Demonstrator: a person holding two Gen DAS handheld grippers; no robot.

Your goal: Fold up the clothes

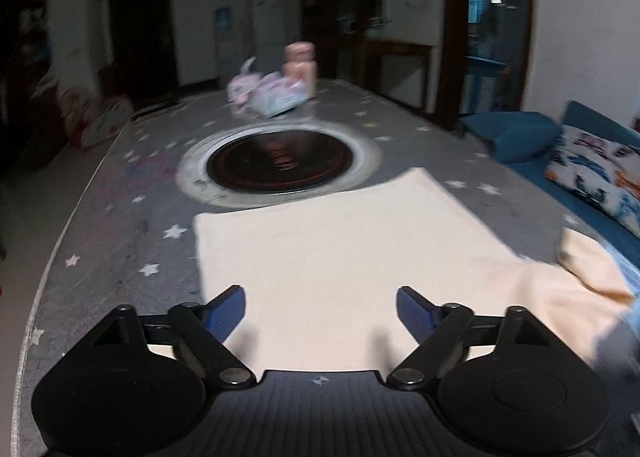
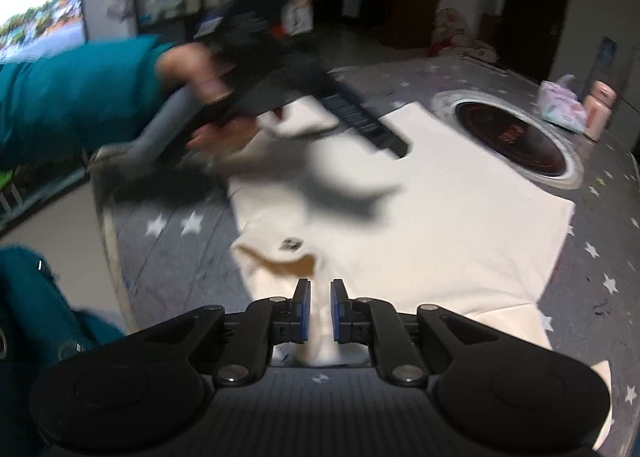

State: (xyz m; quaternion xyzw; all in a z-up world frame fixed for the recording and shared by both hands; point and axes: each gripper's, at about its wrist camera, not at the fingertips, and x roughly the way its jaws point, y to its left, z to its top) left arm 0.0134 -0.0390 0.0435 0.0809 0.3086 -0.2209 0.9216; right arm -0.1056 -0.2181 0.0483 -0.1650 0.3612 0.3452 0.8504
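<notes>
A cream garment point(image 1: 328, 241) lies spread on the grey star-patterned table point(image 1: 120, 225). My left gripper point(image 1: 320, 311) is open and empty, hovering over the garment's near edge. In the right wrist view the garment point(image 2: 420, 217) lies flat, its neck opening point(image 2: 288, 263) just ahead of the fingers. My right gripper point(image 2: 320, 309) is shut on a raised fold of the cream fabric by the collar. The left gripper point(image 2: 360, 117), blurred, is held by a hand over the garment's far side.
A round dark burner point(image 1: 280, 161) is sunk in the table beyond the garment. A pink bottle point(image 1: 300, 69) and a pastel packet point(image 1: 264, 93) stand at the far end. A blue sofa with a patterned cushion point(image 1: 592, 173) is at the right.
</notes>
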